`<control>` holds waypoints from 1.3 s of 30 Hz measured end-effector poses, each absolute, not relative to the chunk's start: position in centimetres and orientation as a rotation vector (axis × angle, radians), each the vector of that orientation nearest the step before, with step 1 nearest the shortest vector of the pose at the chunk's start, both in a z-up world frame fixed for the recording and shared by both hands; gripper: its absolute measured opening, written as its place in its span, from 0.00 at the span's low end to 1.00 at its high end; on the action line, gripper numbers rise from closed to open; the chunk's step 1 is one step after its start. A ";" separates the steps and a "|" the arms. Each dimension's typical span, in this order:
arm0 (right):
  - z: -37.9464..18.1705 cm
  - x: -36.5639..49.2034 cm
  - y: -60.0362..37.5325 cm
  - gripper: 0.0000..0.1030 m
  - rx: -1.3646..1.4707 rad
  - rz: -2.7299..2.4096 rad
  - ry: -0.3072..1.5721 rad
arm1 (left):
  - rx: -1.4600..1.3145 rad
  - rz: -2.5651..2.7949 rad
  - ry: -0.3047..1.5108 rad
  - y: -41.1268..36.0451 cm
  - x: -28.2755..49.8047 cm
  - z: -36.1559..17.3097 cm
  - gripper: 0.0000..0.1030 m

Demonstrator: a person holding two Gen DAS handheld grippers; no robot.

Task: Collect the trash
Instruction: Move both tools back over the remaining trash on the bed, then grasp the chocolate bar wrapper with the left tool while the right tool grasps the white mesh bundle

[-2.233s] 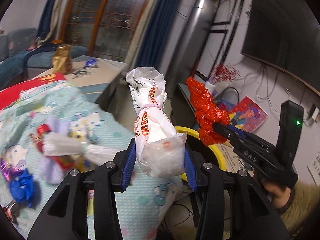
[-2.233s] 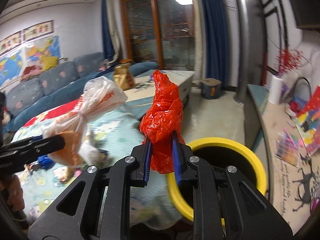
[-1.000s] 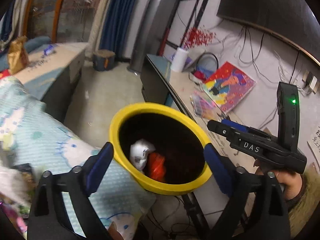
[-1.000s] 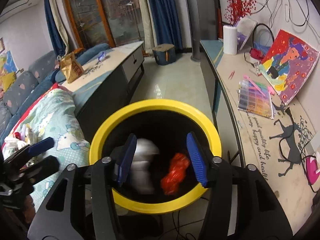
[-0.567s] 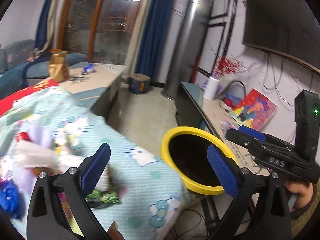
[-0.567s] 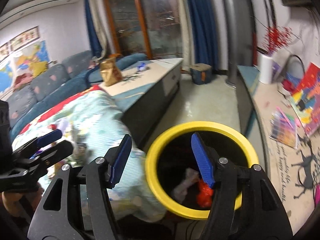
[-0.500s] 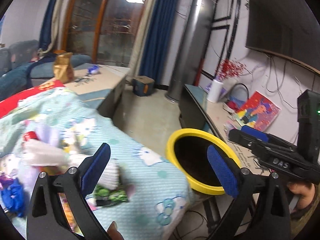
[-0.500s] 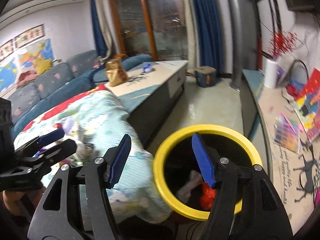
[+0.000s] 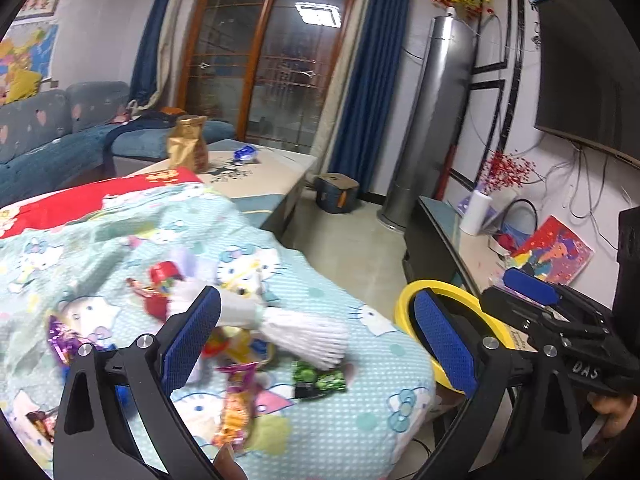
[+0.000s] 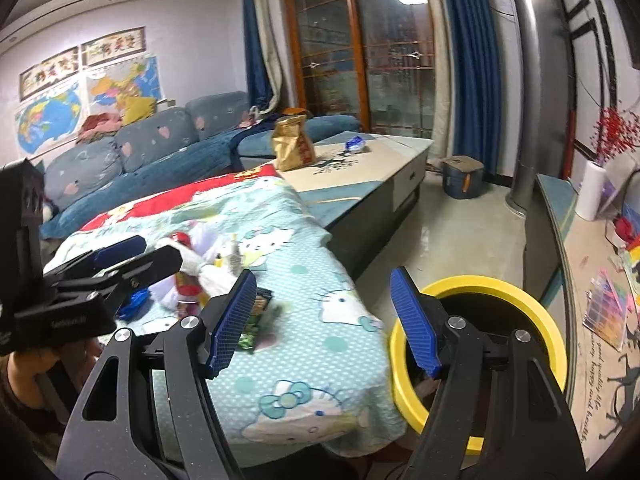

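Hovering spread and empty, left tongs (image 9: 316,336) face wrappers (image 9: 318,380); right tongs (image 10: 324,320) beside yellow bin (image 10: 556,332).

Both grippers: black plastic frames with silver screws, fingers (image 9: 444,340) faced with blue textured pads, white "DAS" lettering on right gripper (image 9: 516,294) body, bare skin beneath.

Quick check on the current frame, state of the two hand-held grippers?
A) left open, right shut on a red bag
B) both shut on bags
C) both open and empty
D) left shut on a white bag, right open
C: the left hand-held gripper and the right hand-held gripper both show blue pads spread wide with nothing between them, over the blanket beside the yellow bin.
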State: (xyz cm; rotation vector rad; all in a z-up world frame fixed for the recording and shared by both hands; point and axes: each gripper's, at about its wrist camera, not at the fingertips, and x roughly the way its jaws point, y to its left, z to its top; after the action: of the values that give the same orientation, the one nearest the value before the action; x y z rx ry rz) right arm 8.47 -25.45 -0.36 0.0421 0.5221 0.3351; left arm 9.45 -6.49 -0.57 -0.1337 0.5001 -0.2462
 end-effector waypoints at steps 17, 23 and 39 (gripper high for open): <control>-0.6 8.9 -18.3 0.64 -0.062 0.530 0.562 | -0.182 -0.066 0.518 0.7 7.3 -1.2 0.92; -1.9 10.5 -16.4 0.64 -0.129 0.532 0.607 | -0.216 0.009 0.542 4.5 6.6 -1.9 0.92; -4.9 14.6 -13.4 0.58 -0.220 0.507 0.693 | -0.292 0.098 0.721 13.1 3.3 -6.7 0.78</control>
State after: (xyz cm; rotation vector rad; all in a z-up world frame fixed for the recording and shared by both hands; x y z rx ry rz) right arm 14.59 -13.39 -4.86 -0.2201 0.6930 0.5073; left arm 3.32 13.09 -6.69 -0.2923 0.7206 0.0976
